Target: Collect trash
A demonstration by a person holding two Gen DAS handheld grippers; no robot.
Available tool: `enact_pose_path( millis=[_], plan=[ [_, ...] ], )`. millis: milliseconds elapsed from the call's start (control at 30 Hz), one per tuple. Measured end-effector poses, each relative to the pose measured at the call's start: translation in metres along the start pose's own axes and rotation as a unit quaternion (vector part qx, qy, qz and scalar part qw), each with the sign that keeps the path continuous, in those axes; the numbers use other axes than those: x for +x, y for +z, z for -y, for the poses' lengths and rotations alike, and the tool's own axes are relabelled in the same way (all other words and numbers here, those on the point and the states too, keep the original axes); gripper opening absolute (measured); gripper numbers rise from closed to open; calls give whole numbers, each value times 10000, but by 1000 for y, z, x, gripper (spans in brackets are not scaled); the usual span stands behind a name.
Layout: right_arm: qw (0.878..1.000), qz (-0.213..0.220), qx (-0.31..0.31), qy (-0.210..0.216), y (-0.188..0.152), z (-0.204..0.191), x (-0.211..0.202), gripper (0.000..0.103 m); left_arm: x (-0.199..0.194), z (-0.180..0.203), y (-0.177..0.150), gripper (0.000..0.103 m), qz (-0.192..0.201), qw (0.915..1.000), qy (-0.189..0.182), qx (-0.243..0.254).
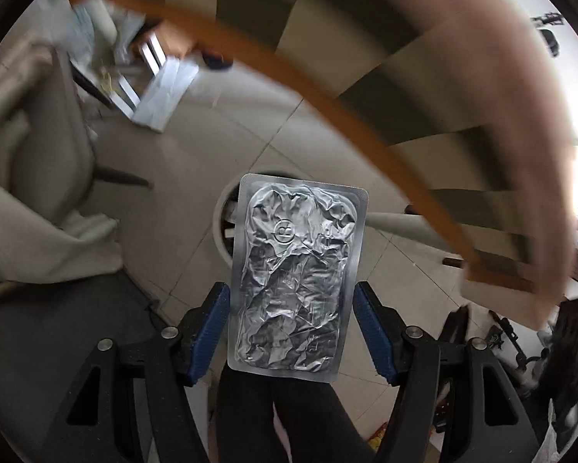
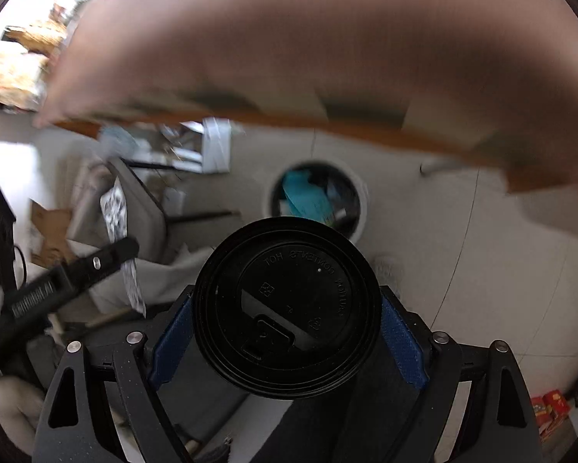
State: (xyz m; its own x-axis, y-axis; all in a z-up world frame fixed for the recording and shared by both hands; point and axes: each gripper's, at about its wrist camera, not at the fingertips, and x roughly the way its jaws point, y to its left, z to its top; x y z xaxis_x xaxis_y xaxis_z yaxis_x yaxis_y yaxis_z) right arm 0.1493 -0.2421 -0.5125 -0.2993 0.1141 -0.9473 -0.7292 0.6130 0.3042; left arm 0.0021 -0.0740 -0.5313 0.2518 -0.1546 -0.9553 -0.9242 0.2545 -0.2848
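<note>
A crumpled silver foil blister pack (image 1: pixel 294 281) stands upright between the blue pads of my left gripper (image 1: pixel 292 289), which is shut on its two long edges. Behind the pack, on the tiled floor, shows the white rim of a round trash bin (image 1: pixel 220 227). My right gripper (image 2: pixel 287 297) is shut on a cup with a black lid (image 2: pixel 287 308); only the lid shows. Beyond the lid is the trash bin (image 2: pixel 363 198), with blue waste inside. In the right wrist view, at the left, my left gripper (image 2: pixel 128 254) carries the blister pack (image 2: pixel 115 208) edge-on.
A blurred table with an orange edge (image 1: pixel 289 73) arcs across the top of both views. A beige chair (image 1: pixel 49 115) stands at the left. A person's dark trouser legs (image 1: pixel 289 416) are below the grippers. Red boxes (image 2: pixel 551 409) lie on the floor at the right.
</note>
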Motion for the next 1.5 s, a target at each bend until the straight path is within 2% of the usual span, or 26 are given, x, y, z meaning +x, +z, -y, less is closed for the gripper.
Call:
enact_pose_path(
  millis=[167, 267, 333, 400, 467, 600, 700, 800, 833, 933, 1033, 1167, 1367, 1500],
  plan=[
    [9998, -118, 161, -3, 5, 41, 125, 90, 123, -29, 32, 63, -367, 9991, -233, 5],
    [9997, -153, 189, 11, 19, 61, 190, 90, 181, -38, 47, 64, -632, 9971, -428, 30],
    [9996, -145, 240, 34, 27, 72, 226, 91, 208, -44, 55, 75, -693, 9962, -519, 3],
    [9995, -165, 235, 112, 37, 79, 256, 91, 225, -52, 58, 103, -682, 9958, -597, -90],
    [9996, -154, 149, 188, 50, 80, 275, 97, 231, -58, 59, 103, -614, 9968, -492, -134],
    [10000, 21, 27, 13, 57, 77, 289, 103, 219, -63, 50, 103, -412, 9991, 17, -114],
    [9995, 167, -43, -253, 54, 73, 276, 103, 193, -61, 33, 103, -61, 9981, 617, 20],
    [9979, 246, -100, -592, 50, 64, 249, 103, 167, -59, 17, 103, 166, 9935, 1109, 184],
    [9961, 282, -124, -823, 47, 60, 235, 103, 153, -56, 11, 103, 200, 9916, 1252, 257],
    [9925, 311, -161, -1168, 40, 52, 192, 103, 115, -45, -4, 103, 259, 9867, 1533, 469],
    [9910, 272, -117, -1304, 33, 42, 144, 103, 79, -31, -16, 103, 264, 9845, 1617, 632],
    [9927, 178, -149, -1182, 20, 34, 73, 103, 29, -7, -35, 103, 285, 9815, 1680, 871],
    [9952, 131, -290, -921, -5, 21, -32, 103, -51, 33, -59, 103, 246, 9848, 1421, 963],
    [9974, 40, -286, -663, -22, 18, -103, 103, -106, 67, -71, 103, 346, 9832, 1255, 1278]
  ],
)
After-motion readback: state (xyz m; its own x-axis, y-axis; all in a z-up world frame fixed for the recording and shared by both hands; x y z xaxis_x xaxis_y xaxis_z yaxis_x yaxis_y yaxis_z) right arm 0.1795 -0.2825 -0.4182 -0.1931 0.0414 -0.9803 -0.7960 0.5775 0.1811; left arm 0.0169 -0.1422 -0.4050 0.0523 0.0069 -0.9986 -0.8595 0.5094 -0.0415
